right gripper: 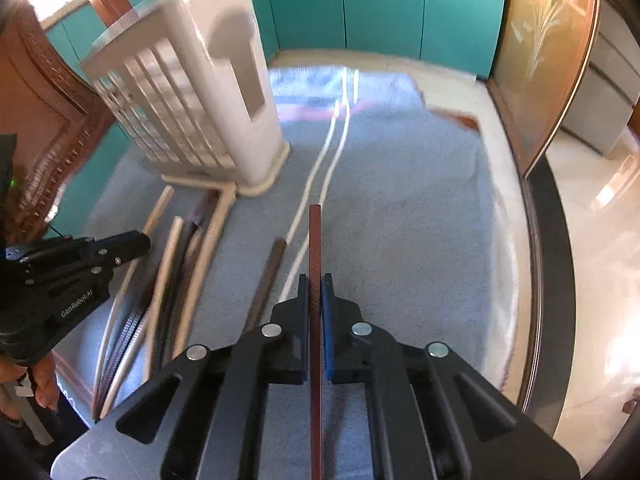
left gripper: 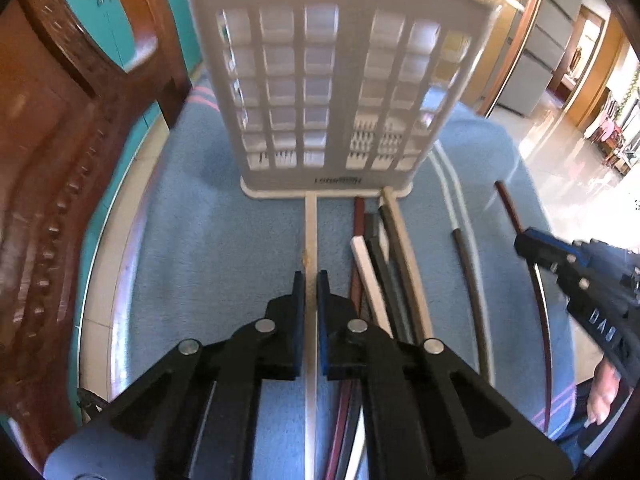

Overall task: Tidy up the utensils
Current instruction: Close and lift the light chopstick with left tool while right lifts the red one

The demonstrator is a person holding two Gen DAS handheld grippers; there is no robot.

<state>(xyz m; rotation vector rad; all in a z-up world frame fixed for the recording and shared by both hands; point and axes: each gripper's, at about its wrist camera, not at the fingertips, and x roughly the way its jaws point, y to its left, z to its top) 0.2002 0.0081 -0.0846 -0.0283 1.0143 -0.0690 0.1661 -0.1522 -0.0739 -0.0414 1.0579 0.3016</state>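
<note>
We see long thin chopsticks on a blue towel (right gripper: 400,200). They come in cream, black, grey-brown and reddish-brown. Most lie in a loose pile (left gripper: 384,264) just in front of the white rack (left gripper: 336,92), some tips touching its base. A dark stick (left gripper: 474,288) lies apart, to the right of the pile.

The rack stands upright on the towel, a slotted plastic holder with grid walls. Small dark writing on its base is too blurred for us to read.

Our left gripper (left gripper: 311,280) is clenched on a cream stick (left gripper: 311,224) whose tip touches the rack base. Our right gripper (right gripper: 315,284) is clamped on a reddish-brown stick (right gripper: 315,240), off to the right of the pile and pointing forward.

"GenRobot.AI" reads on the left gripper's side in the right view. On the right gripper we make out "DAS", the rest unclear.
</note>
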